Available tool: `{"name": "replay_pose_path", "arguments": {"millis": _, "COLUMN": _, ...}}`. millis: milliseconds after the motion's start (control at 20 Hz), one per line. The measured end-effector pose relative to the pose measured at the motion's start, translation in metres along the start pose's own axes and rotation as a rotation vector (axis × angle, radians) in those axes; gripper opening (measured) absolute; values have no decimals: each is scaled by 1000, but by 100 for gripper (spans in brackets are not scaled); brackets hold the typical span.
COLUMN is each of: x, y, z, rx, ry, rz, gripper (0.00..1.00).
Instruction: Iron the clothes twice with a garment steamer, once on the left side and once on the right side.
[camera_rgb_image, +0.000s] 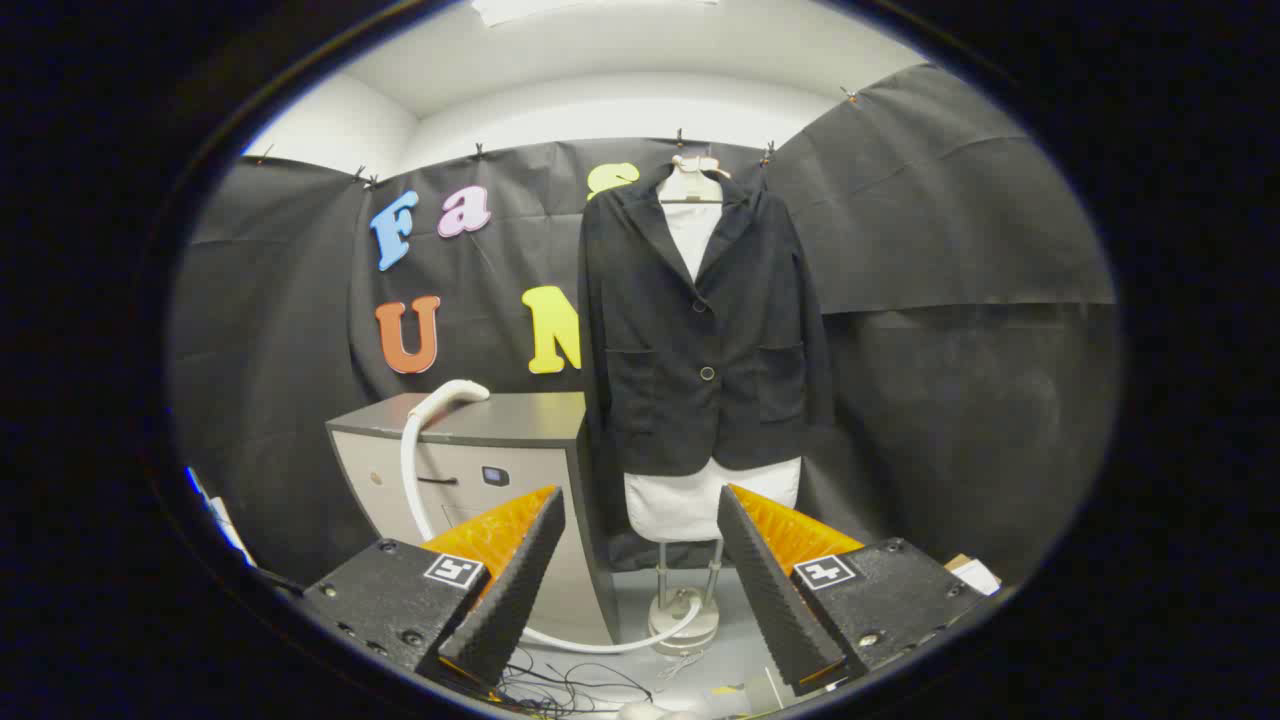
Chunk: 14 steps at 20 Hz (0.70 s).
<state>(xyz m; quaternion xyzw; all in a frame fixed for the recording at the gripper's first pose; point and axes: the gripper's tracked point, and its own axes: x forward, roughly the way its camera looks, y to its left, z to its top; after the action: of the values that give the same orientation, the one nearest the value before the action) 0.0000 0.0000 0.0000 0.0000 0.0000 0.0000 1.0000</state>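
Note:
A black blazer (700, 330) hangs buttoned on a white mannequin torso (690, 505) that stands on a metal stand (685, 610), well beyond my fingers. The white garment steamer head (452, 395) lies on top of a grey cabinet (520, 415) left of the blazer, and its white hose (410, 480) runs down the cabinet front and curves along the floor to the stand's base. My gripper (640, 520) is open, its two black-padded orange fingers (520, 570) spread wide with nothing between them, far short of both steamer and blazer.
The grey cabinet has a drawer front with a dark handle (438, 481). Thin cables (560, 685) lie tangled on the floor just below my fingers. A cardboard piece (970, 572) rests at the right. Black cloth walls close in on all sides.

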Motion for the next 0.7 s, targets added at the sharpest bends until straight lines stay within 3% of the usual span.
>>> {"name": "replay_pose_path", "arguments": {"millis": 500, "x": 11, "y": 29, "z": 9, "rx": -1, "ry": 9, "rz": -24, "gripper": 98}}
{"name": "replay_pose_path", "arguments": {"millis": 700, "x": 27, "y": 49, "z": 25, "rx": 5, "ry": 19, "rz": 4, "gripper": 98}}
